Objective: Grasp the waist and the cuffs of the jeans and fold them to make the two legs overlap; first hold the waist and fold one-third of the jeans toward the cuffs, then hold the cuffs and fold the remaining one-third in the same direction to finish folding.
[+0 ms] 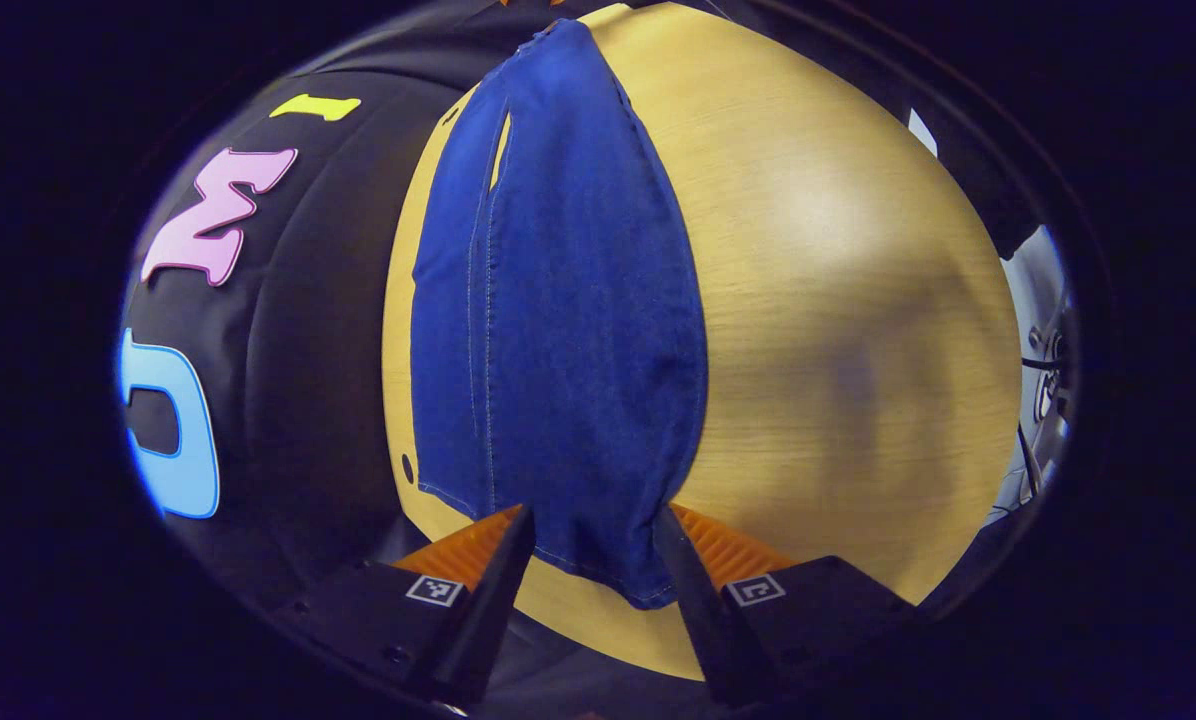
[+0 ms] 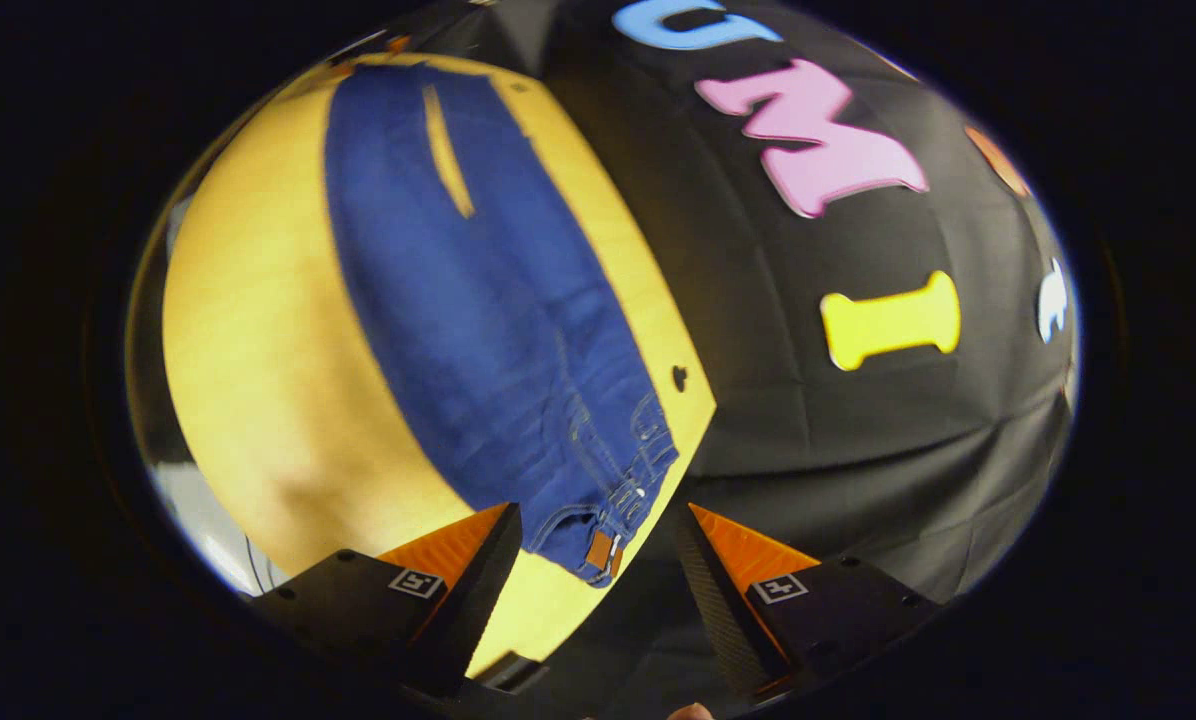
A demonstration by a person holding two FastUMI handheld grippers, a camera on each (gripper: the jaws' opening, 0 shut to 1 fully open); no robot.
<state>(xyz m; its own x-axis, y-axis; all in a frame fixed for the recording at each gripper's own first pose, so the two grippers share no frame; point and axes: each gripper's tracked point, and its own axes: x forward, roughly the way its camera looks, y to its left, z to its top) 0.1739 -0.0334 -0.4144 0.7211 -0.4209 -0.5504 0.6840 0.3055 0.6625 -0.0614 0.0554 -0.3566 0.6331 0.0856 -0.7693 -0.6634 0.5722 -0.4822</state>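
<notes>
left gripper view looks down the length of the jeans (image 1: 558, 330), which lie flat on the wooden table (image 1: 838, 300) with their long axis running straight away from this gripper toward the far edge. the cuff end (image 1: 608, 570) sits nearest, right between the 2 spread fingers of the left gripper (image 1: 593, 545); its jaws stand apart with denim in the gap but not pinched, as far as i can tell. a thin sliver of table showing between the legs farther up suggests the 2 legs lie side by side or only partly overlapped.

in the right gripper view the same jeans (image 2: 478, 300) stretch away from the other end. the waist (image 2: 608, 500), with belt loops and a small leather patch, lies just ahead of the right gripper (image 2: 598, 540), whose fingers are also spread wide and hold nothing. the waist corner sits close to the table's edge (image 2: 688, 440), beside the black cloth wall.

so each gripper faces 1 end along the same axis: left nearer the cuffs, right nearer the waist. my reading is that both still need to close on their ends before any fold; the first fold would carry one long edge sideways over the other leg.
</notes>
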